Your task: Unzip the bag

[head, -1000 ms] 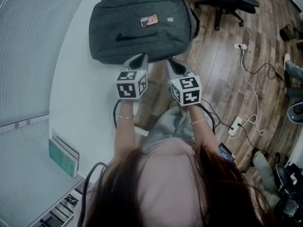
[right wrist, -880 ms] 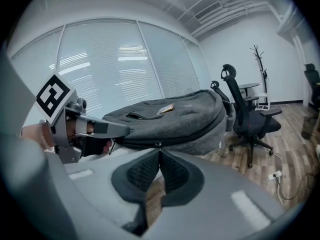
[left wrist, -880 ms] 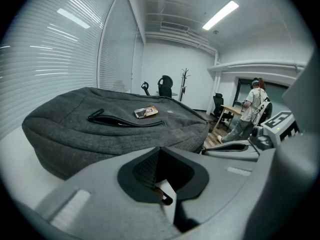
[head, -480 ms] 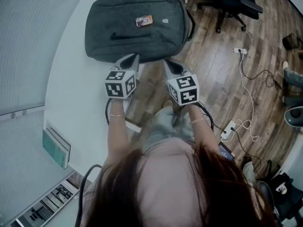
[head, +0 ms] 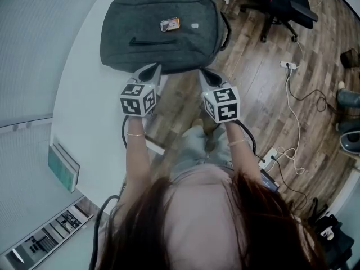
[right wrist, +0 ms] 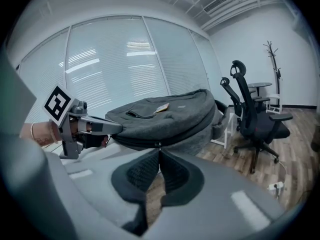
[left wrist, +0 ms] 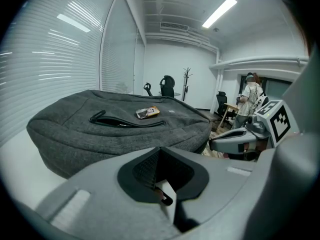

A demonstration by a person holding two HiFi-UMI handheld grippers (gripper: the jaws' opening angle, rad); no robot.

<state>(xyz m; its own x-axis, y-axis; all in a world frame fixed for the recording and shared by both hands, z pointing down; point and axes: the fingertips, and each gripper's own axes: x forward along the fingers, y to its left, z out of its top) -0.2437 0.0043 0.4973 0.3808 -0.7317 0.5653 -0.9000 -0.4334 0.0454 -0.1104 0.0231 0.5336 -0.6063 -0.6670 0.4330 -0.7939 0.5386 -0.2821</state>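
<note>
A grey backpack (head: 160, 30) lies flat on the white table (head: 84, 94), with its front pocket zip (head: 149, 40) facing up. The main zip runs along the side of the backpack (right wrist: 170, 119) nearest me. My right gripper (head: 205, 72) is at that near edge, and in its own view the right gripper (right wrist: 159, 150) is shut with the small metal zip pull (right wrist: 158, 145) at its tips. My left gripper (head: 151, 68) is at the same edge, further left. Its jaws meet at the tip, so the left gripper (left wrist: 160, 149) is shut, and nothing shows between its pads.
The table's right edge runs just behind the grippers, with wooden floor beyond it. A black office chair (head: 281, 4) stands at the back right. A power strip (head: 288, 64) with cables lies on the floor. A book (head: 61, 167) rests at the table's left edge.
My left gripper has slid a little to the left along the bag's near edge. The right gripper has stayed at the same spot on the bag.
</note>
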